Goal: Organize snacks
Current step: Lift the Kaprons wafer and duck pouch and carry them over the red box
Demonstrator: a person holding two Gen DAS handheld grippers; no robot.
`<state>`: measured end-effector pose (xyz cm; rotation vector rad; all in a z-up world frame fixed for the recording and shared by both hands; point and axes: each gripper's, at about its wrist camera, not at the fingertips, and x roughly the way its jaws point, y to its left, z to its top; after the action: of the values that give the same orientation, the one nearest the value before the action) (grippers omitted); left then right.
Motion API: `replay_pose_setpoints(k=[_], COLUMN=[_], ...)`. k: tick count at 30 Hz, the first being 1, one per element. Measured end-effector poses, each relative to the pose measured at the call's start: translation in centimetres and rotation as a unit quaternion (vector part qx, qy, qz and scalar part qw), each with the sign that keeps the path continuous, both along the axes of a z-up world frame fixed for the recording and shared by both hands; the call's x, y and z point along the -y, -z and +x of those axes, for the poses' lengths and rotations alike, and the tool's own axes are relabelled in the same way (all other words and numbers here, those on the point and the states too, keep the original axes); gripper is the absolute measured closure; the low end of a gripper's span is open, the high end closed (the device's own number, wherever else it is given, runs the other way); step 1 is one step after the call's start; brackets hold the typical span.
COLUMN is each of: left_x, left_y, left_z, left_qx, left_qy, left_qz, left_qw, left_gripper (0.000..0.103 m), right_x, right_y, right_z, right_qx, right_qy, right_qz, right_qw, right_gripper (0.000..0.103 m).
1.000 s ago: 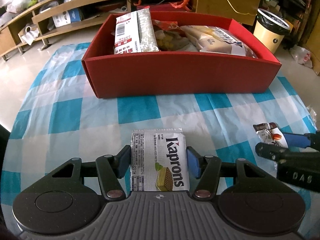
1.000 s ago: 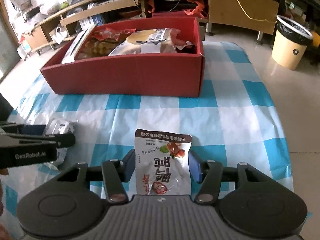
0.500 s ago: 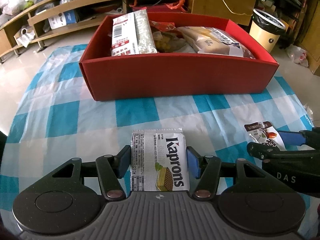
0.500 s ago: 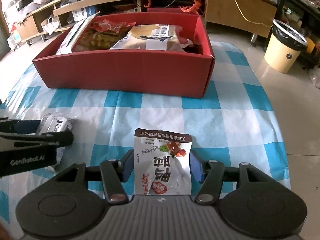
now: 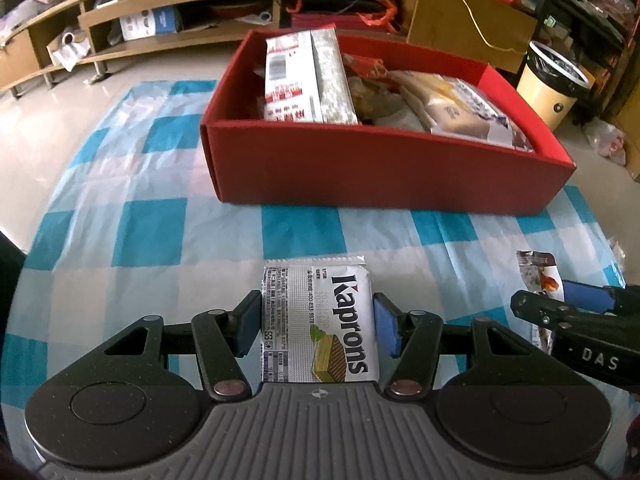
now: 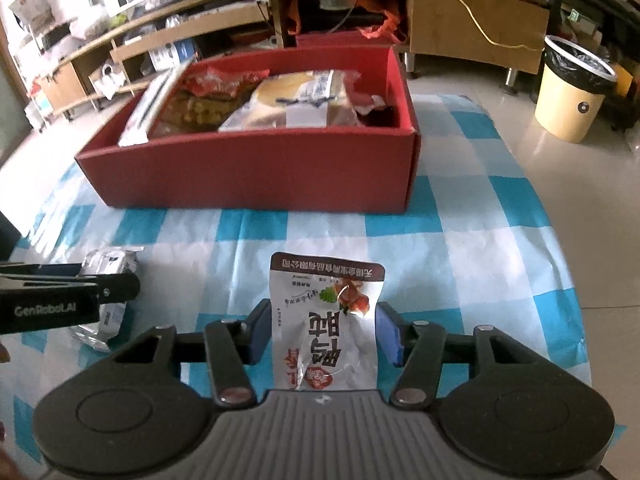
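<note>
Two grippers: we hold one snack in each, both in front of the red box (image 5: pixel 384 176)
Left gripper (image 5: pixel 316 322): clamped on the Kaprons wafer packet (image 5: pixel 320 320);
Right gripper (image 6: pixel 326 330): jaws just closing, pressing the white pouch (image 6: pixel 326 320);
Box: already packed with snacks, on the checked cloth (image 5: pixel 152 232)

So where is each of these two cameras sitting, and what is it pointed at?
Left wrist view: rides on the left claw, looking forward and down over its Kaprons wafer pack to the red box; the right claw pokes in.
Right wrist view: rides on the right claw, over its white snack pouch; the left claw shows.
Both share the box and checked cloth.
</note>
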<state>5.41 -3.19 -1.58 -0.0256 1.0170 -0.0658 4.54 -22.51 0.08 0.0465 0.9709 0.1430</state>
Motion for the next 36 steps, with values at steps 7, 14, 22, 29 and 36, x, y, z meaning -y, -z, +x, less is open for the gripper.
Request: replay_pose_setpoints(k=[7, 14, 22, 29, 36], left_x=[0.0, 0.3, 0.9, 2.0, 3.7], left_y=[-1.3, -3.0, -5.5, -7.8, -8.3], left_z=[-0.1, -0.1, 0.3, 2.6, 5.8], left_qx=[0.013, 0.032, 0.059, 0.088, 0.1], left_qy=[-0.001, 0.004, 0.012, 0.023, 0.027], left_qz=[-0.007, -0.019, -0.026, -0.019, -0.013], left_qw=[0.9999, 0.9993, 0.9978, 0.9957, 0.9946], left_gripper=[0.038, 0.038, 0.038, 0.038, 0.038], right_x=[0.3, 1.0, 1.2, 1.2, 1.7], right_y=[-1.5, -2.9, -4.9, -6.9, -8.4], right_z=[-0.6, -1.0, -0.9, 0.1, 2.9], right_qx=[0.028, 0.051, 0.079, 0.111, 0.14], right_qy=[-0.004, -0.003, -0.008, -0.018, -0.015], right_qz=[0.024, 0.046, 0.067, 0.083, 0.095], right_qw=[0.999, 0.998, 0.995, 0.99, 0.985], right_gripper=[0.053, 0.053, 0.053, 0.053, 0.053])
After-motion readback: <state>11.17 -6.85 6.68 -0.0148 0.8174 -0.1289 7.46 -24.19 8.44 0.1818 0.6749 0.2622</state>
